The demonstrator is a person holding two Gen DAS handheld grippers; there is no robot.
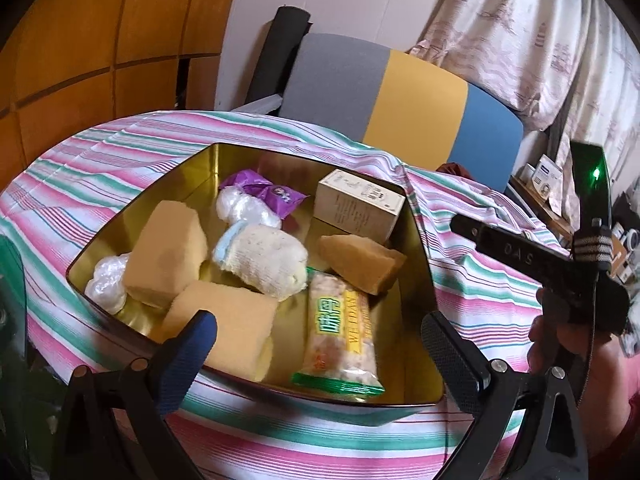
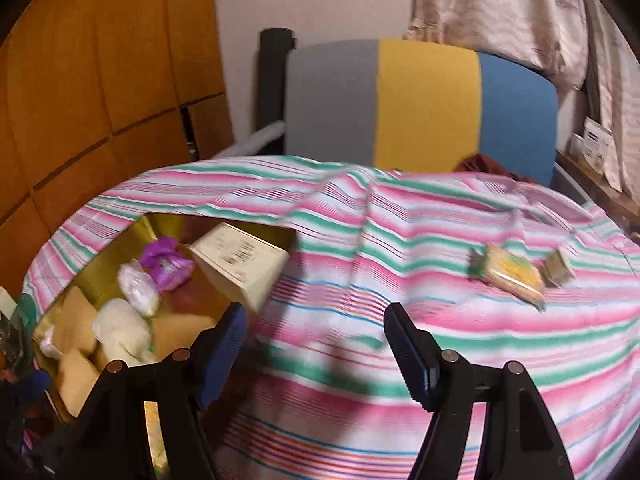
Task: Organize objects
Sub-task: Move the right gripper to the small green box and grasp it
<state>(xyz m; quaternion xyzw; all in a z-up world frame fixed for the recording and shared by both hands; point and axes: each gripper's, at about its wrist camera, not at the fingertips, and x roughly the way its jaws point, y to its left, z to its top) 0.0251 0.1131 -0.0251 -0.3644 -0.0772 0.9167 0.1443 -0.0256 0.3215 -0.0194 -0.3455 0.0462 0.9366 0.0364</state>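
Note:
A gold tin (image 1: 420,248) stands on the striped cloth. It holds yellow sponges (image 1: 168,252), a brown sponge wedge (image 1: 360,260), a rolled white sock (image 1: 264,260), white plastic bundles (image 1: 244,208), a purple packet (image 1: 264,192), a cream box (image 1: 356,204) and a green-edged snack packet (image 1: 340,336). My left gripper (image 1: 324,344) hovers open over the tin's near edge with nothing between its fingers. My right gripper (image 2: 316,352) is open and empty above the cloth, right of the tin (image 2: 152,224). Another snack packet (image 2: 512,276) and a small box (image 2: 558,270) lie on the cloth further right.
A grey, yellow and blue chair back (image 2: 420,100) stands behind the table, with curtains (image 2: 500,4) to the right and wooden panels (image 2: 80,80) to the left. In the left wrist view a hand (image 1: 560,340) holds the other gripper's black body (image 1: 540,268) right of the tin.

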